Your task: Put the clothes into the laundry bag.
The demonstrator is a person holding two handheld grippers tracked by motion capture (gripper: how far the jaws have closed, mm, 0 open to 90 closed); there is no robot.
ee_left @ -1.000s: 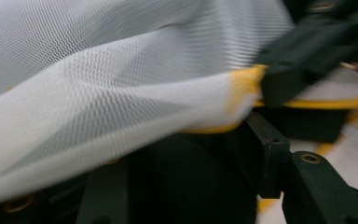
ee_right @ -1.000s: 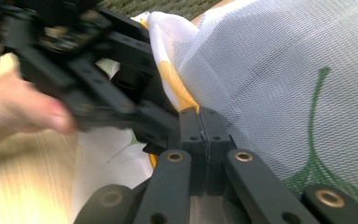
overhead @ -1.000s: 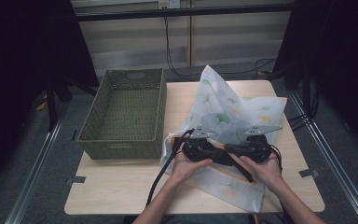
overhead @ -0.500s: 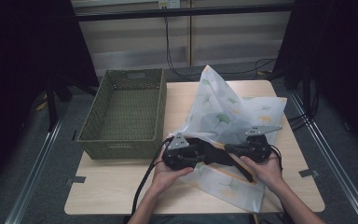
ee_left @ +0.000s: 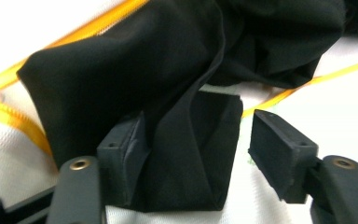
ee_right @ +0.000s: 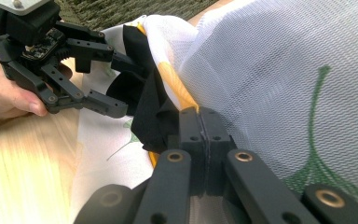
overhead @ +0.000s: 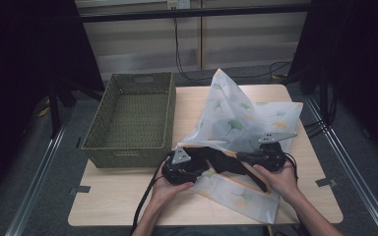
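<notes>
White mesh laundry bag [overhead: 236, 123], leaf-printed, orange-trimmed, black garment [overhead: 224, 160] at its mouth. Right gripper [ee_right: 200, 122] clamped on bag's edge; left gripper [ee_left: 193, 142] apart around garment.

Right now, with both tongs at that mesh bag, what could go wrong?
1. The left tongs stand open around a fold of the black cloth that sticks out of the bag mouth. If they close on just that fold, it may slip free.
2. The right tongs are shut on the mesh bag at its orange edge. Pulling the cloth could drag the bag with it or strain that thin mesh.
</notes>
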